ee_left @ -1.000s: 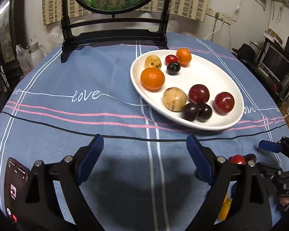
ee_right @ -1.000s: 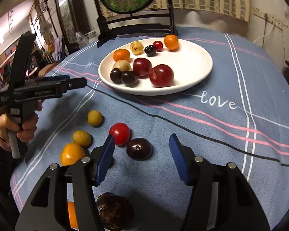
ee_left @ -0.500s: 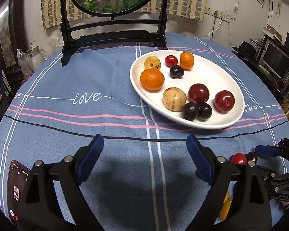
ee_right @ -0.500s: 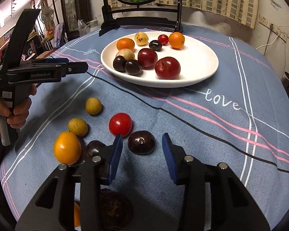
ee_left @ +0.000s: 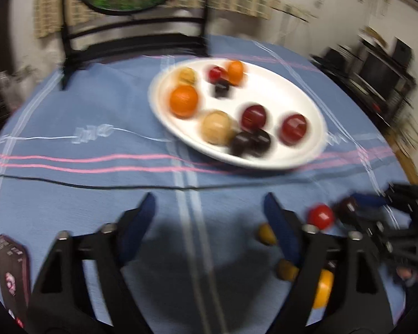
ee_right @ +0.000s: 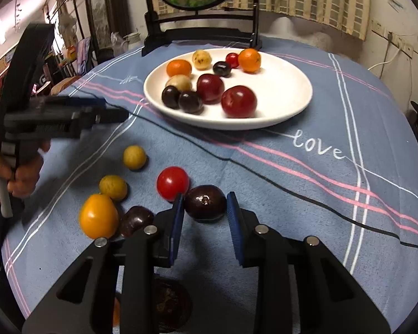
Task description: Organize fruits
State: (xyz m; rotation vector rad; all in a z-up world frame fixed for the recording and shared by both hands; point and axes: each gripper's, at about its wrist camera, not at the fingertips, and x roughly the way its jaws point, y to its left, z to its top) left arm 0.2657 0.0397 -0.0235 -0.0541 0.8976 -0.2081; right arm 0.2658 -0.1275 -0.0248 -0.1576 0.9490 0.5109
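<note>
Left wrist view, blurred: left gripper [ee_left: 209, 214] closing on nothing, bare blue tablecloth [ee_left: 69, 128] between its pads. White plate [ee_left: 315, 156] lies ahead, to the right. Loose fruit sits at its right, beside the right gripper [ee_left: 359, 203].

Right wrist view: right gripper [ee_right: 205, 208] clamped on the dark plum [ee_right: 205, 202], squat, stem end up. Plate [ee_right: 281, 117] straight ahead, well apart. Cloth reads "love" [ee_right: 317, 146].

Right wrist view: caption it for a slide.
Right gripper shut on dark purple plum, round white plate of fruit beyond.
</note>
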